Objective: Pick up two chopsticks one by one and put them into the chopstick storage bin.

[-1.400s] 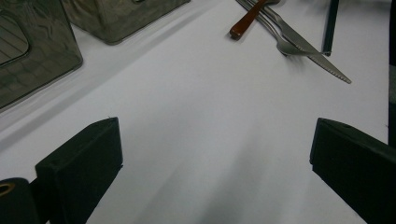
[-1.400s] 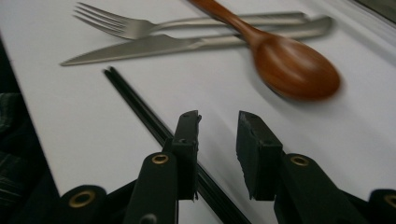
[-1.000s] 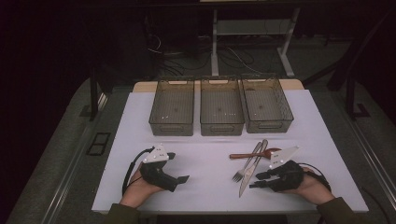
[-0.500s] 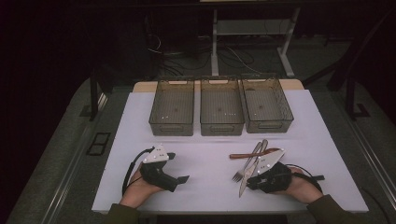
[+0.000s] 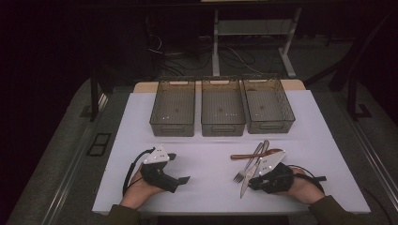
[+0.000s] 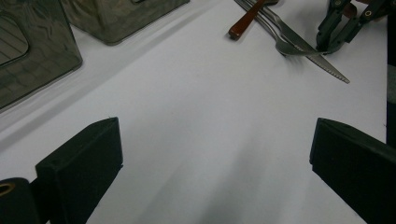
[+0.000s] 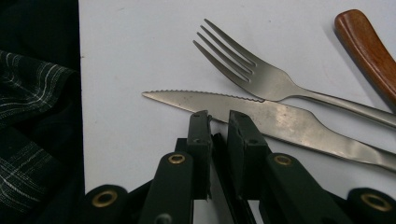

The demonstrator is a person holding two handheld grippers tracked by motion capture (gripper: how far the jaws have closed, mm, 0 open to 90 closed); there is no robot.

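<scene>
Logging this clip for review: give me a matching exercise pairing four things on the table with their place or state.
Things:
1. knife
2. fork
3. left gripper
4. three bins

States:
A. jaws wide apart over bare white table
B. in a row at the far side
C. serrated blade at the tips of the right gripper
D. tines beside the knife blade

Pairs: 1-C, 2-D, 3-A, 4-B
</scene>
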